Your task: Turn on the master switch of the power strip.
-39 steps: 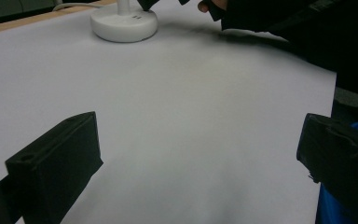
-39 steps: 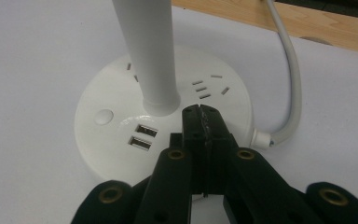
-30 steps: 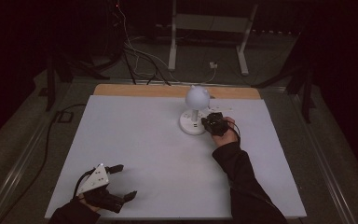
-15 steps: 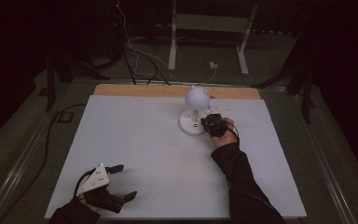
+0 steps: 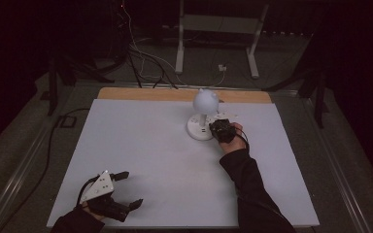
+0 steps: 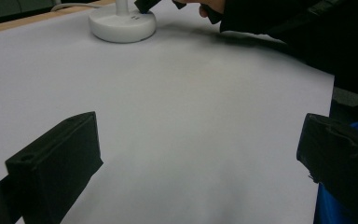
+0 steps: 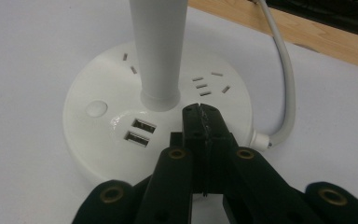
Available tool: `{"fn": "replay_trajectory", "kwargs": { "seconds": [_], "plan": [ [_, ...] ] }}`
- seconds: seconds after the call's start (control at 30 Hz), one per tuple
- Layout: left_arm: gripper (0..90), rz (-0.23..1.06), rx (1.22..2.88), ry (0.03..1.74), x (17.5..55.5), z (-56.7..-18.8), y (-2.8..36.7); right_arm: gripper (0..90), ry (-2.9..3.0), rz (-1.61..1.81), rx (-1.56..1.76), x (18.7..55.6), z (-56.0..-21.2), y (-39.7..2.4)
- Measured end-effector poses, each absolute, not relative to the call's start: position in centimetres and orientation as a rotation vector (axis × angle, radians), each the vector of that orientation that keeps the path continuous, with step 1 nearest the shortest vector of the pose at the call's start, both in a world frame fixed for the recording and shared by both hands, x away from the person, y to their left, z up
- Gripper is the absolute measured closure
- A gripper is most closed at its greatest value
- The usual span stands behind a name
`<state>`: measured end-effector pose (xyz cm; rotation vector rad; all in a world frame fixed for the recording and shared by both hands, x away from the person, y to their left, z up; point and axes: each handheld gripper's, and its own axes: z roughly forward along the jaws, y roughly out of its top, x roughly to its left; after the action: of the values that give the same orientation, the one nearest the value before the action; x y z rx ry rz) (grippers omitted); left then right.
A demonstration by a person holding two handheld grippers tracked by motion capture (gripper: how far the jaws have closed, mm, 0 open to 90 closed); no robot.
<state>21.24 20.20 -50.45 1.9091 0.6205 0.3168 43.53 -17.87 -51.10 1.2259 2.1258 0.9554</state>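
Right gripper (image 7: 200, 112): jaws pressed together, nothing between, tips over lamp base (image 7: 98, 140) just beside stem (image 7: 158, 51); barely shifted since a second ago. Left gripper (image 5: 126, 189): jaws spread wide, empty, near table's (image 5: 150, 141) near-left corner, well apart from lamp base, unmoved. One lamp (image 5: 205, 102), two USB ports (image 7: 139, 131), one round button (image 7: 96, 108), one white cord (image 7: 286, 74) leaving base.

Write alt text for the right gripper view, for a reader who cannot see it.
The right gripper, its two black jaws shut together, points down at the round white lamp base, beside the lamp's white stem. The base carries two USB ports, a round button and socket slots; a white cord leaves its right side across the white table.
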Motion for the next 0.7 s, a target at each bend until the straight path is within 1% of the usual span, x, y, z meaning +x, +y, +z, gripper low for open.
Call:
{"fn": "replay_trajectory", "kwargs": {
  "seconds": [0.2, 0.43, 0.7],
  "plan": [
    [0.1, 0.316, 1.901, 0.630, 21.3, -50.5, 20.3, 90.0, 2.135, 0.909, 1.230, 43.8, -50.5, -17.5],
    [0.2, 0.314, 1.899, 0.633, 21.4, -50.5, 20.4, 89.8, 2.086, 1.018, 1.275, 43.7, -50.1, -18.2],
    [0.2, 0.317, 1.900, 0.632, 21.3, -50.5, 20.4, 89.1, 2.083, 1.037, 1.281, 43.3, -49.6, -18.5]
  ]
}}
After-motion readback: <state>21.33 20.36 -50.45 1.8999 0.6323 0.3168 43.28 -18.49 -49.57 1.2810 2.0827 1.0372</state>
